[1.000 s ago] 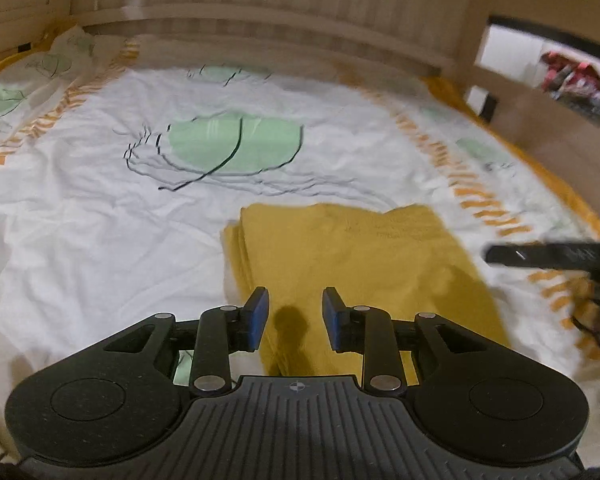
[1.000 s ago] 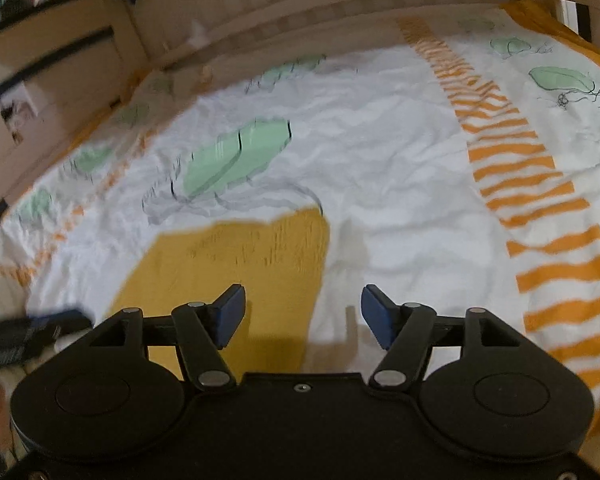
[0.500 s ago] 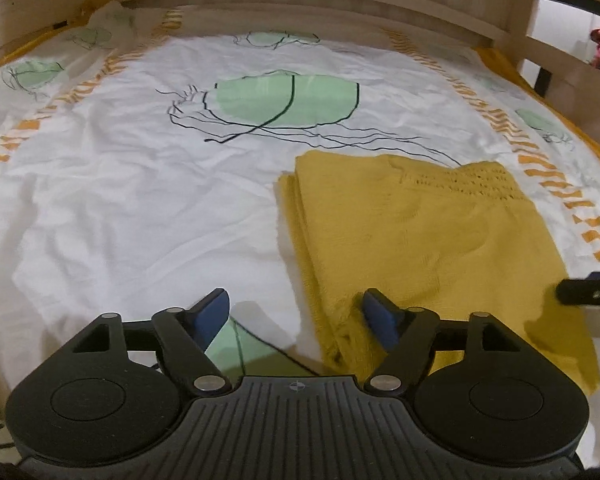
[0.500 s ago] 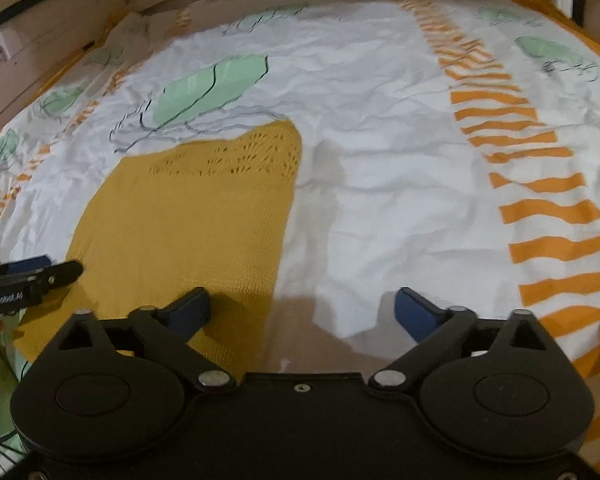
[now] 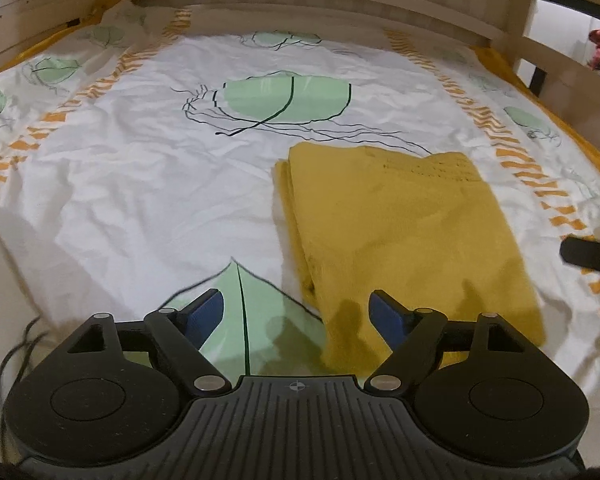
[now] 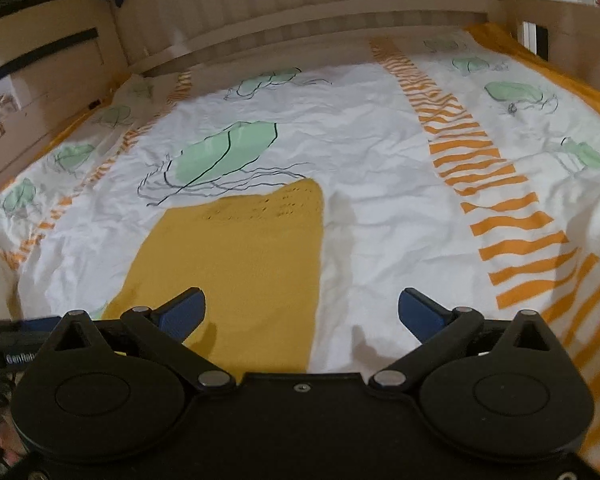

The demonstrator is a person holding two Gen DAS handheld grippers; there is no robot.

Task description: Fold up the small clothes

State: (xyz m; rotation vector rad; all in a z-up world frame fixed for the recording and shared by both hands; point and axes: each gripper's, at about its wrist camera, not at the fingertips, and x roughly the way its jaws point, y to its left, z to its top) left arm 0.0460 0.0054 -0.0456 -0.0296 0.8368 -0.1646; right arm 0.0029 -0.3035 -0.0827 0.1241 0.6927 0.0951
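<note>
My left gripper [image 5: 296, 316] is spread wide, grasping nothing, its right pad low over the near left corner of the mustard-yellow knitted garment [image 5: 404, 232]. My right gripper [image 6: 302, 312] is released too, straddling the garment's right edge at the frame's lower centre. The knit lies folded flat on the white bedsheet with green leaf prints [image 5: 140, 184]. I judge a fold just laid; next, pinch both near corners for another fold.
</note>
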